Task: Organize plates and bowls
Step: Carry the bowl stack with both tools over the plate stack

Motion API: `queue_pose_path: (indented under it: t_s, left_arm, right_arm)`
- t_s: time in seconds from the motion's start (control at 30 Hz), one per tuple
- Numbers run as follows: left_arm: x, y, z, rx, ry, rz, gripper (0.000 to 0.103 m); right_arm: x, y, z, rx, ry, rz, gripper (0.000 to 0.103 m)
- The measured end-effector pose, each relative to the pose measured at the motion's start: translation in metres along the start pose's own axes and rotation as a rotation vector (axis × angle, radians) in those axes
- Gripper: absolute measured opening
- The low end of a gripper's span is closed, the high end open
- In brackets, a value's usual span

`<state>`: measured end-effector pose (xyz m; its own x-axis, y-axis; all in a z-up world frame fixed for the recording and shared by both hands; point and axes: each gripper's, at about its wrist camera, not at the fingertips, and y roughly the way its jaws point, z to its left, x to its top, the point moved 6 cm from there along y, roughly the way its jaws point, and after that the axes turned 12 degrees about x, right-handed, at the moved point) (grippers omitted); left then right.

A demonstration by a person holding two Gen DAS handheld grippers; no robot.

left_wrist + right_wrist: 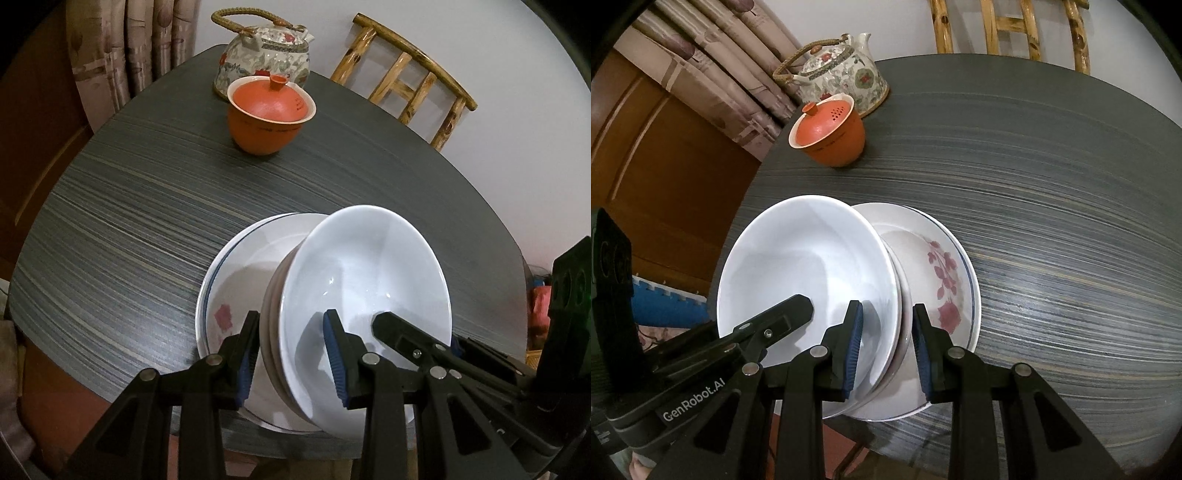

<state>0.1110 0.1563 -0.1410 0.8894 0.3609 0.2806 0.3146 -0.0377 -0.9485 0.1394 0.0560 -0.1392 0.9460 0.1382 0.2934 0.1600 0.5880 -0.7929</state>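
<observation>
While the dark striped table [129, 229] spreads out under me, the flowered plate [945, 273] lies flat at its near edge. Tilted above that plate, my stack of white bowls [369, 266] hangs between both tongs. My left gripper [291, 354] and right gripper [886, 347] each stand partly closed, clamping the stack's near rim.

Left tool [293, 354], right tool [886, 349]: both clamped, angled steeply down.
</observation>
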Motion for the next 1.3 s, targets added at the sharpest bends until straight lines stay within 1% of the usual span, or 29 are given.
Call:
queue_pose_path:
  t_s: [0.3,0.43,0.8,1.03,1.2,1.3]
  left_arm:
    - [0.001,0.011,0.003,-0.001,0.001,0.013,0.034]
    - [0.002,0.012,0.005,-0.004,0.004,0.003,0.034]
    - [0.000,0.015,0.006,-0.022,0.003,0.007,0.035]
    - [0.000,0.015,0.007,-0.025,0.008,0.008,0.036]
    - [-0.002,0.014,0.005,-0.008,0.018,0.003,0.038]
    - [-0.003,0.010,0.001,0.033,0.061,-0.019,0.036]
  right_arm:
    - [0.000,0.007,-0.002,-0.001,0.011,0.006,0.025]
    - [-0.001,0.008,-0.003,-0.003,0.017,0.001,0.025]
    - [-0.002,0.007,-0.003,-0.002,0.015,-0.005,0.025]
    - [-0.002,0.008,-0.004,0.005,0.022,-0.004,0.028]
    - [0.000,0.008,-0.003,0.010,0.022,0.001,0.028]
    - [-0.001,0.006,-0.002,0.011,0.016,-0.002,0.028]
